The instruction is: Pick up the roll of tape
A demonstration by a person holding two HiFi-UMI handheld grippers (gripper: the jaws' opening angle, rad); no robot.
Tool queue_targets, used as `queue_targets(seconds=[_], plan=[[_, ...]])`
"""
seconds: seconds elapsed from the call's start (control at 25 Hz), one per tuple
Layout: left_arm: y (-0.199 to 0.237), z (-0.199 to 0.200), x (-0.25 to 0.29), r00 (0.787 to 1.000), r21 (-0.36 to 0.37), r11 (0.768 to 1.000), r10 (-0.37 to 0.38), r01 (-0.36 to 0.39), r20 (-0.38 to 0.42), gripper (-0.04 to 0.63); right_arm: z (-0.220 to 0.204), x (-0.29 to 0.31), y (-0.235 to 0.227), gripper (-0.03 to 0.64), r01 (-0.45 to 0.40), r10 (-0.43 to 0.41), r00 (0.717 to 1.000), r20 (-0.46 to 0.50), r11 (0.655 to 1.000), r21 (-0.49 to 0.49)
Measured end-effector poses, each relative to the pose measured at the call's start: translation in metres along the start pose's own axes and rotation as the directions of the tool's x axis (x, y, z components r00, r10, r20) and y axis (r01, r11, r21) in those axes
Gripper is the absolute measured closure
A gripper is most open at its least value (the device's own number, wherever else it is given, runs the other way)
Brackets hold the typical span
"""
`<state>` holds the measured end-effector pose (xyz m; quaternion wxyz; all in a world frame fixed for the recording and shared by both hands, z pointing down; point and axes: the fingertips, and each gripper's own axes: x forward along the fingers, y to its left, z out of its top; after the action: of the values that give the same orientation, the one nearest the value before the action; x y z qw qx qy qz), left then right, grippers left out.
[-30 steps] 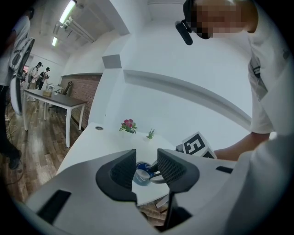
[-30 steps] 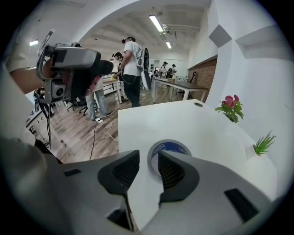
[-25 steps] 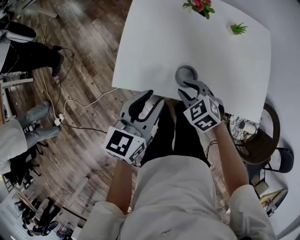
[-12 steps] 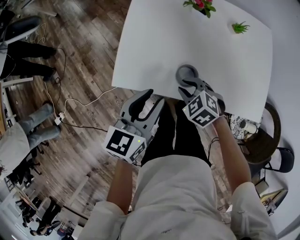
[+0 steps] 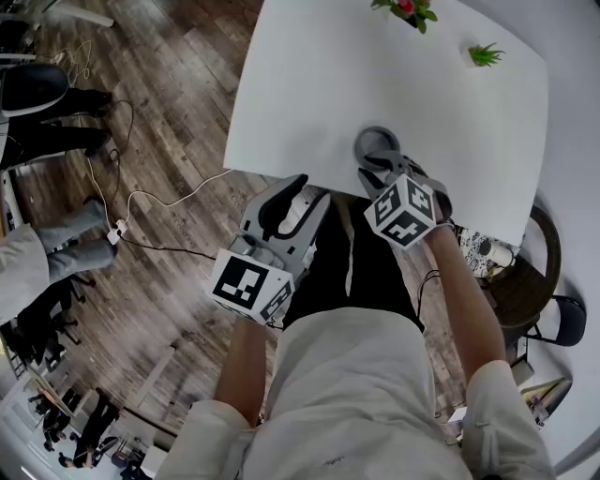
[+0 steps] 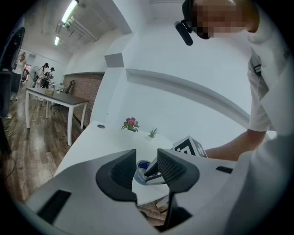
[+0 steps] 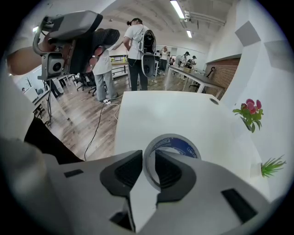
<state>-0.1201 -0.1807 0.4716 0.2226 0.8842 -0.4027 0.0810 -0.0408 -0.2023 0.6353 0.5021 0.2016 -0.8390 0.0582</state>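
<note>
The roll of tape point(image 5: 373, 142) is a grey ring with a blue inner label point(image 7: 177, 143), lying flat near the front edge of the white table point(image 5: 309, 84). My right gripper point(image 5: 375, 169) points steeply down at it. Its jaws have just been closing and straddle the ring's near wall, one outside and one inside point(image 7: 148, 167). The pads sit very close to the wall but are not visibly pressing on it. My left gripper point(image 5: 291, 192) hangs off the table's front edge, open and empty point(image 6: 146, 167). Through its gap I see the tape point(image 6: 140, 169).
A pink flower pot point(image 5: 403, 9) and a small green plant point(image 5: 485, 54) stand at the table's far side. A white cable point(image 5: 159, 202) trails over the wood floor at left, near seated people's legs. A dark chair point(image 5: 530, 281) stands to the right.
The right gripper has rolled slightly and its jaws have narrowed around the tape's near wall. The left gripper has stayed put. People at the left have shifted.
</note>
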Motion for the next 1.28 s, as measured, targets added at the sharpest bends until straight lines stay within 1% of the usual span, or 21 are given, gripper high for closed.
queue_targets(seconds=[0.32,0.8,1.28], plan=[[0.005,0.0,-0.001,1.0,-0.006,1.0,0.011,-0.011,0.006,0.442,-0.006,0.006,0.003,0.544,-0.025,0.024,0.999,-0.049,0.999,-0.022],[0.007,0.0,-0.007,1.0,-0.011,1.0,0.014,-0.014,0.006,0.442,-0.007,0.009,0.005,0.551,-0.023,0.019,0.996,-0.093,0.999,-0.046],[0.007,0.001,-0.007,1.0,-0.004,1.0,0.005,-0.005,0.011,0.442,-0.009,0.011,0.004,0.554,-0.009,0.004,0.995,-0.098,0.998,-0.056]])
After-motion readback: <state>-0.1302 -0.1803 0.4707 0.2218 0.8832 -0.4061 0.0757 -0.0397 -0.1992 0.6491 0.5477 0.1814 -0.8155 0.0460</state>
